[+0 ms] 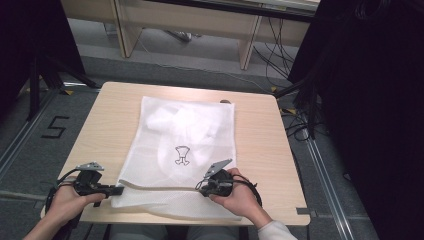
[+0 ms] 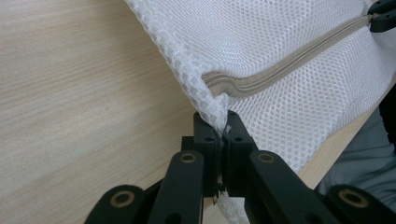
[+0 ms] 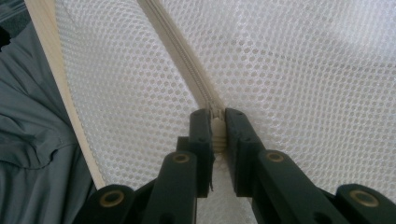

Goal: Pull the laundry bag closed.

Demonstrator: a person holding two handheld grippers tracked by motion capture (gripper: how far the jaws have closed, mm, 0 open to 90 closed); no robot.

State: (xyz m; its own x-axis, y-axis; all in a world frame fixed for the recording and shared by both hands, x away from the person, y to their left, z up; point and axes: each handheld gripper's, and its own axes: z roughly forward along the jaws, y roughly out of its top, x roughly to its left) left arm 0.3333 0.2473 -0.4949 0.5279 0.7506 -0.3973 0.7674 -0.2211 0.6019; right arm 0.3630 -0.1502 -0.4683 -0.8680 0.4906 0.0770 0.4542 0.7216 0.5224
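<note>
A white mesh laundry bag [image 1: 185,145] lies flat on the wooden table [image 1: 260,130], with white clothing inside and a small black drawing on it. Its beige zipper [image 1: 160,188] runs along the near edge. My left gripper [image 1: 119,190] is shut on the bag's near left corner [image 2: 215,114], where the zipper [image 2: 280,70] ends. My right gripper [image 1: 201,188] is shut on the zipper pull [image 3: 218,127], with the closed teeth [image 3: 180,51] running away from the jaws. The right gripper's tip [image 2: 380,18] shows far off in the left gripper view.
The table's near edge [image 3: 51,60] lies just behind the bag, with the person's grey trousers [image 3: 28,154] below it. Bare wood [image 2: 84,102] stretches left of the bag. Cables [image 1: 280,55] and a wooden bench [image 1: 190,25] stand on the floor beyond the table.
</note>
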